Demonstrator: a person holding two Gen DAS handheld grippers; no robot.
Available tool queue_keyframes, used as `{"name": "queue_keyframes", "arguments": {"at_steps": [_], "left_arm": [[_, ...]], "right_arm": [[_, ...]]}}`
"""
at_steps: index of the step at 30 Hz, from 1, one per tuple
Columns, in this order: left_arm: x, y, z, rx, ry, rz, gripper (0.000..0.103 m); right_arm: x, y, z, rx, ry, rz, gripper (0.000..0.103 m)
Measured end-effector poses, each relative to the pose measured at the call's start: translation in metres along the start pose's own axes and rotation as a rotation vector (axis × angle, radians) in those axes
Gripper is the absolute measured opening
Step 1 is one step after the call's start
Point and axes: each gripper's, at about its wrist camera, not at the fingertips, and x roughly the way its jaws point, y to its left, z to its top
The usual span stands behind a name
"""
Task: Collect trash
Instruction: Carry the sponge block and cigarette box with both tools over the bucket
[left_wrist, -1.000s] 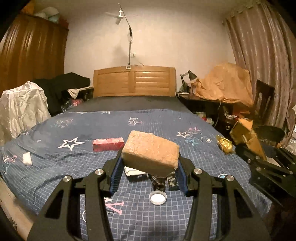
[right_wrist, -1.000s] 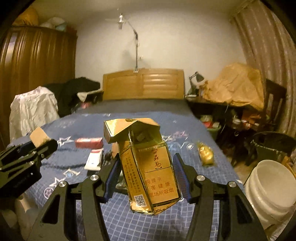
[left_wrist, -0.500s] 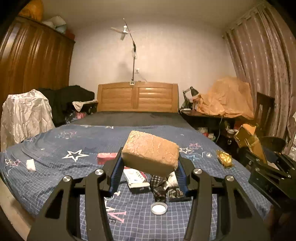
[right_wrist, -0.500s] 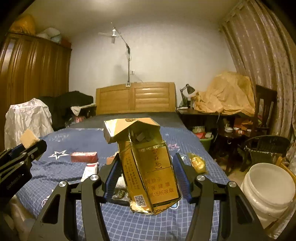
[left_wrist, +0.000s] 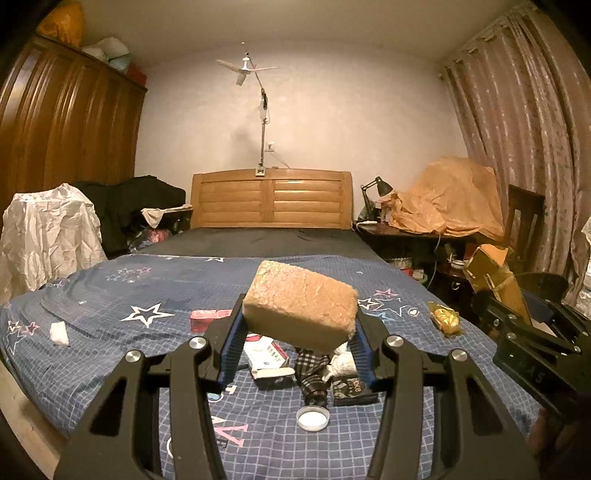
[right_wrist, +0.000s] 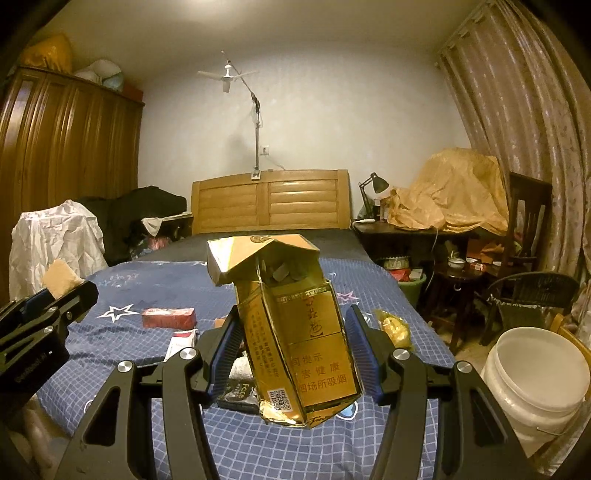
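trash: left jaws clench a sponge (left_wrist: 300, 303), right jaws a gold carton (right_wrist: 295, 325); only right view shows white bucket (right_wrist: 535, 384).

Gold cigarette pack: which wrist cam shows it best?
The right wrist view. The gold cigarette pack fills the centre, clamped in the right hand-held gripper, flip lid open, printed text and QR code readable. The left wrist view catches it only at the right edge, small and without legible print.

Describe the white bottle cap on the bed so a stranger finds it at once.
Start at the blue star-print bedspread and go to the litter pile near its foot. The bottle cap lies nearest the foot, just before a checked wrapper. It is the only round white piece there.
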Motion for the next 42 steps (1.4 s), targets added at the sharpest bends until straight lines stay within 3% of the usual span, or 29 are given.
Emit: {"name": "queue_keyframes", "arguments": {"at_steps": [6,15,27,35,39,42], "left_arm": [[0.013,-0.023,0.011,0.020,-0.004,-0.061,0.048],[0.042,-0.090,0.028,0.049,0.013,-0.199,0.048],[0.071,-0.216,0.040,0.126,0.074,-0.445,0.048],[0.088,-0.306,0.027,0.187,0.160,-0.607,0.048],[0.106,-0.345,0.016,0.206,0.256,-0.678,0.049],[0.123,-0.370,0.003,0.222,0.339,-0.712,0.049]], "right_arm": [[0.003,-0.027,0.016,0.019,-0.001,-0.040,0.058],[-0.008,-0.103,0.039,0.041,-0.017,-0.180,0.058],[-0.029,-0.257,0.059,0.061,0.043,-0.368,0.058],[-0.026,-0.391,0.057,0.135,0.221,-0.447,0.058],[-0.010,-0.454,0.041,0.198,0.352,-0.451,0.058],[0.003,-0.481,0.021,0.243,0.442,-0.432,0.058]]}}
